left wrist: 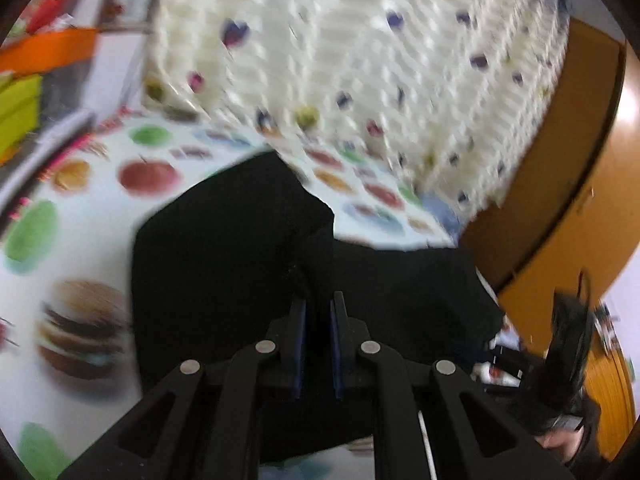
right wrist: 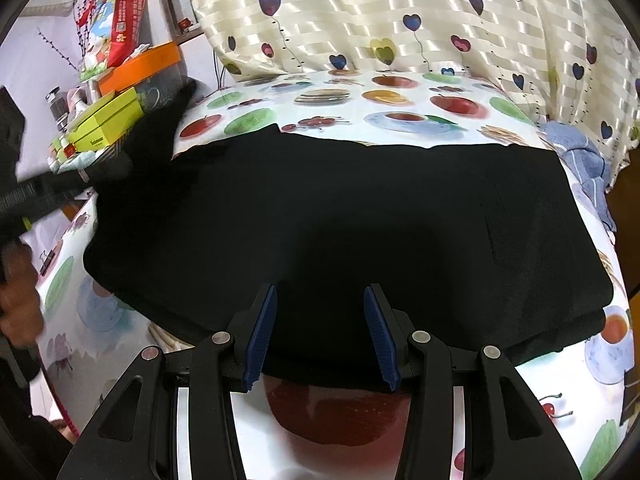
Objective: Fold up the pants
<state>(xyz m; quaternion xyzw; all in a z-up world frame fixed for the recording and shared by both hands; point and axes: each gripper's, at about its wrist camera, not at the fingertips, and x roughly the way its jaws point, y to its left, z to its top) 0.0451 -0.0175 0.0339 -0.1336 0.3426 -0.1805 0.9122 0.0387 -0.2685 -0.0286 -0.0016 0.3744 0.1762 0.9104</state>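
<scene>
Black pants (right wrist: 340,216) lie spread across a table covered with a fruit-and-food print cloth (right wrist: 400,96). My right gripper (right wrist: 320,300) is open and empty, with its blue pads just over the near edge of the pants. My left gripper (left wrist: 319,308) is shut on a fold of the black pants (left wrist: 224,264) and lifts that end off the cloth; the view is blurred. In the right wrist view the left gripper (right wrist: 100,168) shows at the far left, holding the raised end of the pants.
A cream curtain with heart prints (right wrist: 400,12) hangs behind the table. Boxes and jars (right wrist: 116,92) are stacked at the left. A blue towel (right wrist: 580,156) lies at the right edge. A brown wooden door (left wrist: 560,184) stands to the right.
</scene>
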